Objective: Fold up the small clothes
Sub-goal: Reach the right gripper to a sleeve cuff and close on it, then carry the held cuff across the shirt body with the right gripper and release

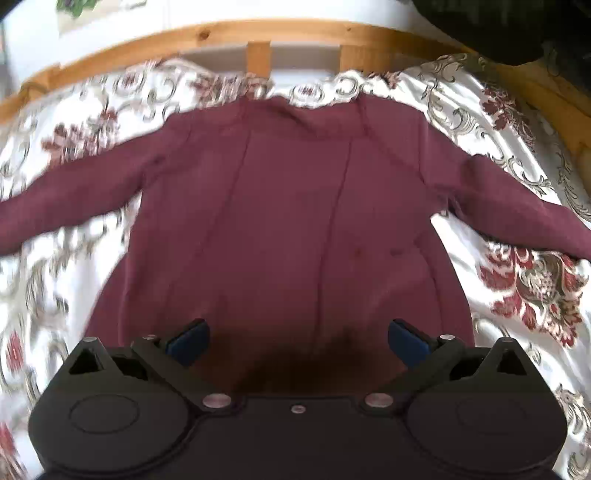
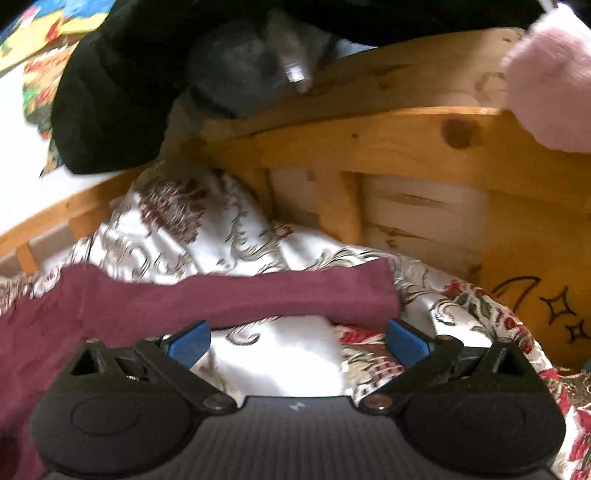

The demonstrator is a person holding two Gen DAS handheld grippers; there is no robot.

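One maroon long-sleeved top (image 1: 295,206) lies spread flat on a floral bedspread (image 1: 517,280), both sleeves stretched out to the sides, the neckline toward the wooden bed frame (image 1: 258,33). Two claws are in view, one per camera. The left claw (image 1: 298,339) hovers low over the hem of the top, its two blue fingertips (image 1: 188,341) wide apart, holding nothing; the garment's body lies directly ahead of it and beneath it. The right claw (image 2: 298,341) is also spread apart and empty, pointing at the bed's corner. One sleeve (image 2: 258,295) lies across just beyond its fingertips, the cuff end near the right-hand fingertip. A pink fluffy item (image 2: 550,74) and dark clothing (image 2: 122,85) hang over the frame.
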